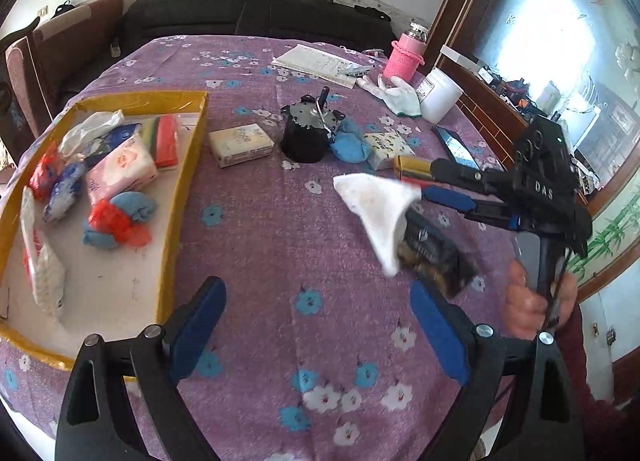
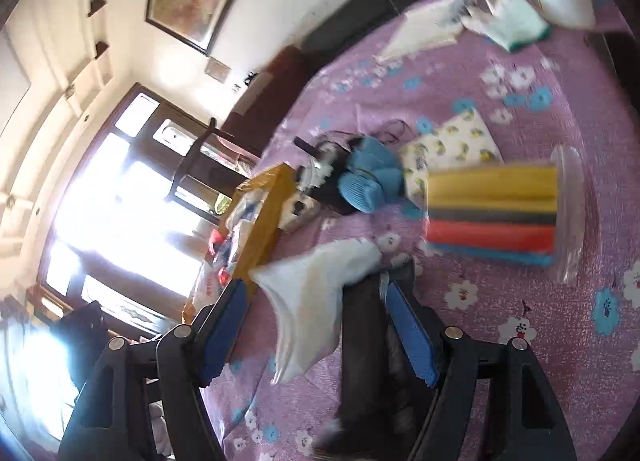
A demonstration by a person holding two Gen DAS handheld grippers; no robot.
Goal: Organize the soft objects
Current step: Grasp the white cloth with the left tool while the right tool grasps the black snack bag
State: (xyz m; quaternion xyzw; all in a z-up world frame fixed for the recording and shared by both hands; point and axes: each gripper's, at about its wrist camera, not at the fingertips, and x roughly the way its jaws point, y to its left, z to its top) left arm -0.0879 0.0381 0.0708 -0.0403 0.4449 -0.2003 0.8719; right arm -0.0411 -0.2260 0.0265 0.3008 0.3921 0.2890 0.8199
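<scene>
On the purple flowered tablecloth, a yellow-rimmed tray sat at about nine o'clock in the left wrist view, already holding soft things: a pink tissue pack, a blue cloth ball, crumpled plastic bags and a pack of coloured sponges. At twelve o'clock from the left gripper stood a black motor, with a cream tissue pack just at its nine o'clock side and a blue glove touching it at three o'clock. That gripper's jaws stood wide apart with nothing between them, hanging over bare cloth.

At two o'clock in the same view the right gripper, held by a hand, had a white cloth and a dark packet hanging at its fingertips. Seen from the right wrist camera, the right gripper's jaws were fairly well apart; the white cloth lay between the blue pads, and the dark packet ran against the right-hand one, though blur hid whether either pad pressed on them. A second sponge pack lay at one o'clock there, beside a yellow-printed tissue pack.
</scene>
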